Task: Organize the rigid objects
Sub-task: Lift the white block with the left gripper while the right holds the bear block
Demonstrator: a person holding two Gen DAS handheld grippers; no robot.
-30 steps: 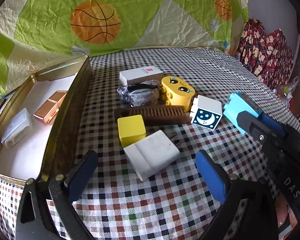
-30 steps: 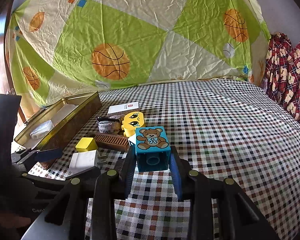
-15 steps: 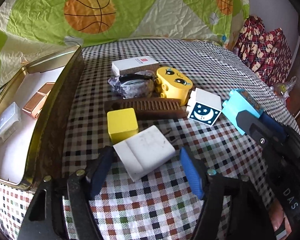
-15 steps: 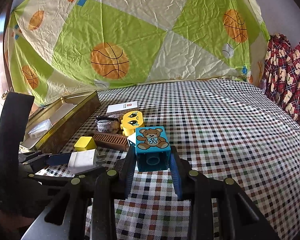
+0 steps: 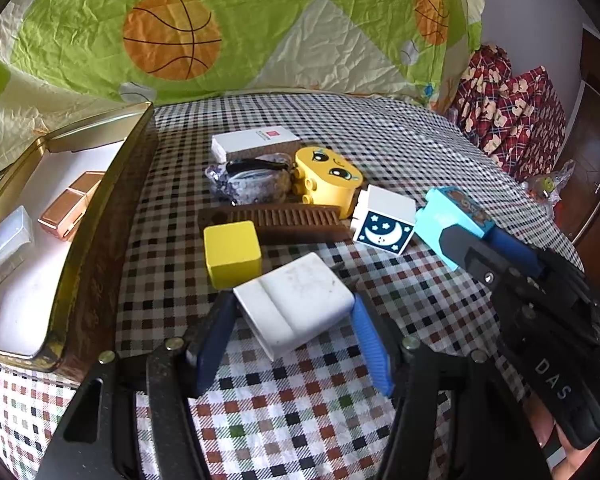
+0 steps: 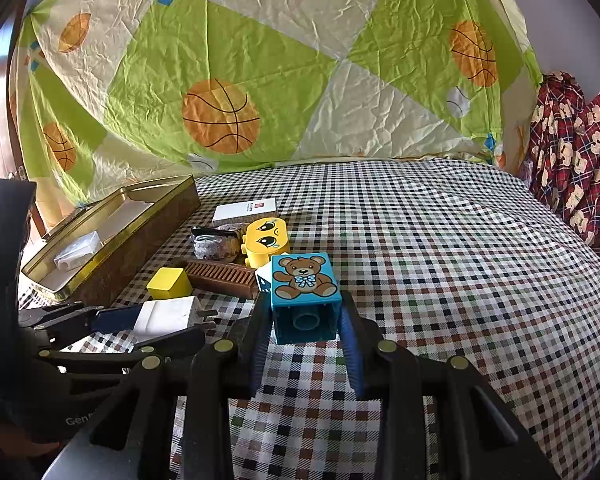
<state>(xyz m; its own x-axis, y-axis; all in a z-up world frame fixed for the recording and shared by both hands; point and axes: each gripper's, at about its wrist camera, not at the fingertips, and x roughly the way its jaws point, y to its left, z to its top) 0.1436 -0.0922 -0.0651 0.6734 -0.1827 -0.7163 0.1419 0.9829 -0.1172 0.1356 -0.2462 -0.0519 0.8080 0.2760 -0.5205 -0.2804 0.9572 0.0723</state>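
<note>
A white plug charger (image 5: pixel 296 304) lies on the checked cloth between the blue pads of my left gripper (image 5: pixel 292 312). Its jaws are closing and both pads touch the charger's sides. My right gripper (image 6: pixel 304 320) is shut on a blue teddy-bear block (image 6: pixel 304 296), resting low on the cloth; the block (image 5: pixel 448 216) also shows at the right of the left wrist view. Behind the charger sit a yellow cube (image 5: pixel 232 254), a brown comb (image 5: pixel 284 220), a yellow face block (image 5: pixel 328 180) and a white moon block (image 5: pixel 384 226).
A gold tin (image 5: pixel 100 220) stands open at the left, holding a copper-coloured case (image 5: pixel 70 208) and a clear case (image 5: pixel 4 246). A white box (image 5: pixel 256 142) and a small bag of beads (image 5: pixel 248 182) lie further back. A basketball-print sheet hangs behind.
My left gripper's jaws came together from wide open until the pads met the white charger, and it edged forward over it. The right gripper and its blue block stayed put.
</note>
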